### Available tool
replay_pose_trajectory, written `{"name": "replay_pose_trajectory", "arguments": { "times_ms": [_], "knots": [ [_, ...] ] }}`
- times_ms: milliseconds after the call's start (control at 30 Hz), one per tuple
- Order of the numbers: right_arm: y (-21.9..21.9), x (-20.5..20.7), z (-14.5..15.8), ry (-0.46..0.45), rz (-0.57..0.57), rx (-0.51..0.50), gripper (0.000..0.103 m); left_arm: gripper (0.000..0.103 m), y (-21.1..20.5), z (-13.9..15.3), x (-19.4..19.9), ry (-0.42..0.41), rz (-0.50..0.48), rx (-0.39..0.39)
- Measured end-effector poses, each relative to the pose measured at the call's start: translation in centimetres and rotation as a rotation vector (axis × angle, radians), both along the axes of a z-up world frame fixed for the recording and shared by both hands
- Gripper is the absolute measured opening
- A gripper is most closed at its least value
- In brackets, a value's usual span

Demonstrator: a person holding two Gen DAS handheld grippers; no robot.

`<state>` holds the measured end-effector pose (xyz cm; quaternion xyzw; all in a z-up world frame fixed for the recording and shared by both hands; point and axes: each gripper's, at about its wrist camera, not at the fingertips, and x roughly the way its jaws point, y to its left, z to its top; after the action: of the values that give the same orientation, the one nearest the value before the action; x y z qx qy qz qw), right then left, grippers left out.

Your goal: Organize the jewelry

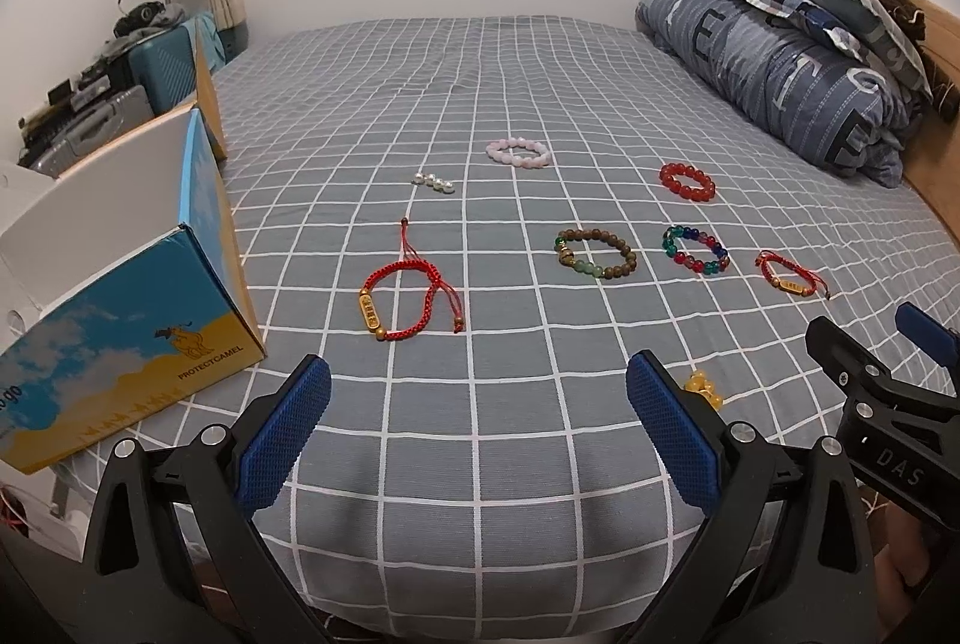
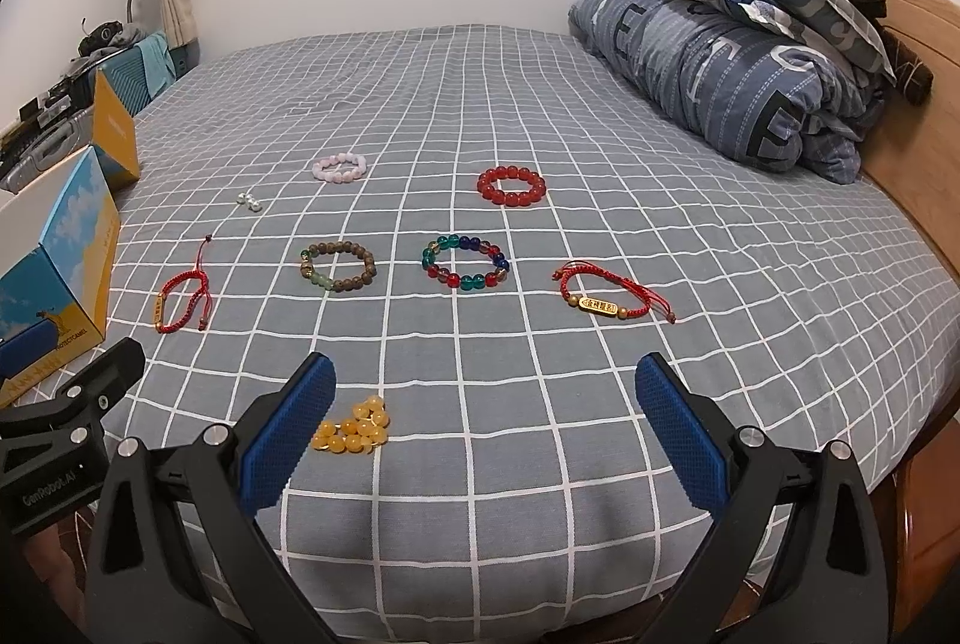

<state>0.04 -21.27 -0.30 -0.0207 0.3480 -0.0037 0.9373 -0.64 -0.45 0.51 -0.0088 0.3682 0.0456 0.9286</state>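
Observation:
Several bracelets lie on the grey checked bed (image 1: 480, 62). A red cord bracelet with a gold tag (image 1: 401, 297) lies nearest my left gripper (image 1: 477, 431), which is open and empty. A yellow bead bracelet (image 2: 355, 432) lies bunched beside the left finger of my open, empty right gripper (image 2: 486, 425). Farther off lie a brown wooden bead bracelet (image 2: 338, 265), a multicoloured glass bead bracelet (image 2: 465, 261), a second red cord bracelet (image 2: 609, 297), a red bead bracelet (image 2: 511, 186), a pink bead bracelet (image 2: 339, 166) and a short pearl strand (image 1: 433, 181).
An open blue and yellow cardboard box (image 1: 120, 296) stands at the bed's left edge. A folded blue duvet with pillows (image 2: 738, 62) fills the far right against a wooden headboard (image 2: 918, 74). Suitcases and clutter (image 1: 114, 86) stand beyond the left side.

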Motion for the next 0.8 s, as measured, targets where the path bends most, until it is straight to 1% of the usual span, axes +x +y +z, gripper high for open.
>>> {"name": "replay_pose_trajectory", "arguments": {
  "times_ms": [800],
  "knots": [
    [0.02,0.09,-0.05,0.003,-0.001,0.002,0.096,0.097,-0.3,0.17,-0.26,-0.005,-0.006,-0.003]
  ]
}}
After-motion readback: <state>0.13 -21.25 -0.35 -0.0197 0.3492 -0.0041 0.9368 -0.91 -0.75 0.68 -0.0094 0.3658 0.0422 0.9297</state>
